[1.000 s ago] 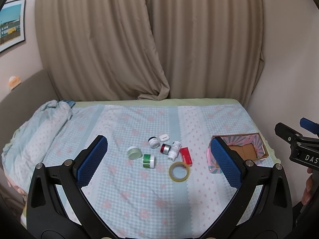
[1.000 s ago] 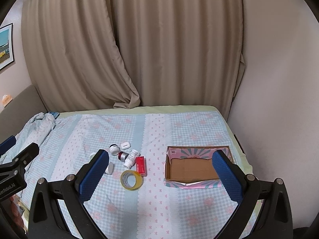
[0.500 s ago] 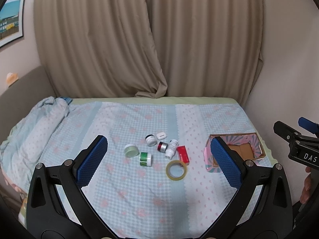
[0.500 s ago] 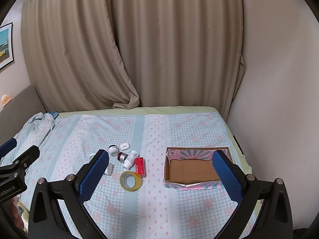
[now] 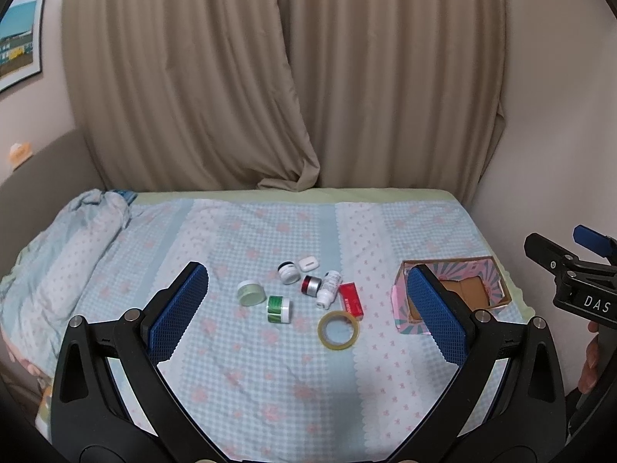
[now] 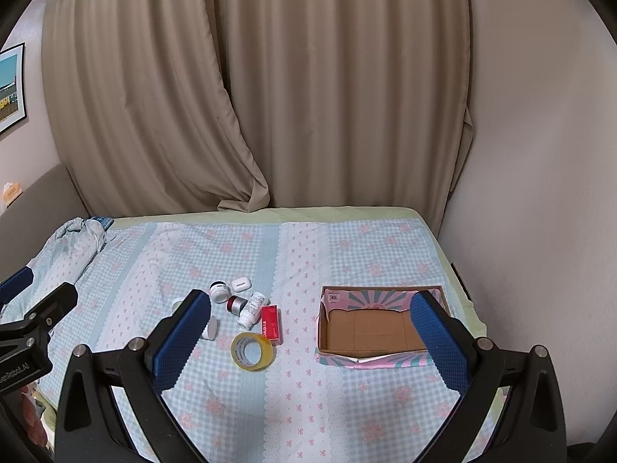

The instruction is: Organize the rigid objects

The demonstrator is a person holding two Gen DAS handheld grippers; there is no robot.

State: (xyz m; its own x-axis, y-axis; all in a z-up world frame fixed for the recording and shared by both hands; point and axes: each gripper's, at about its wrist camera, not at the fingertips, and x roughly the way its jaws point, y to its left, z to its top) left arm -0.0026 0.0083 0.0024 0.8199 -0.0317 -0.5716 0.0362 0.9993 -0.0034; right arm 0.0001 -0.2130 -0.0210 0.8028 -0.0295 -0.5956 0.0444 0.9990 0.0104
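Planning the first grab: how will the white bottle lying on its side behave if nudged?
The white bottle is round and lying flat, so it may roll. It looks small, probably light. The red box beside it might block rolling that way.

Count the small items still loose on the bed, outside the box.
7: pale green jar, green jar, black-lidded jar, earbud case, red-silver jar, white bottle, red box, tape roll... 8.

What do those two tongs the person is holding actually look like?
Both are black plastic frames forking into two fingers, each faced with a ribbed blue pad, with silver screws at the joints. The left tongs and right tongs match. White lettering marks their bodies, only partly readable.
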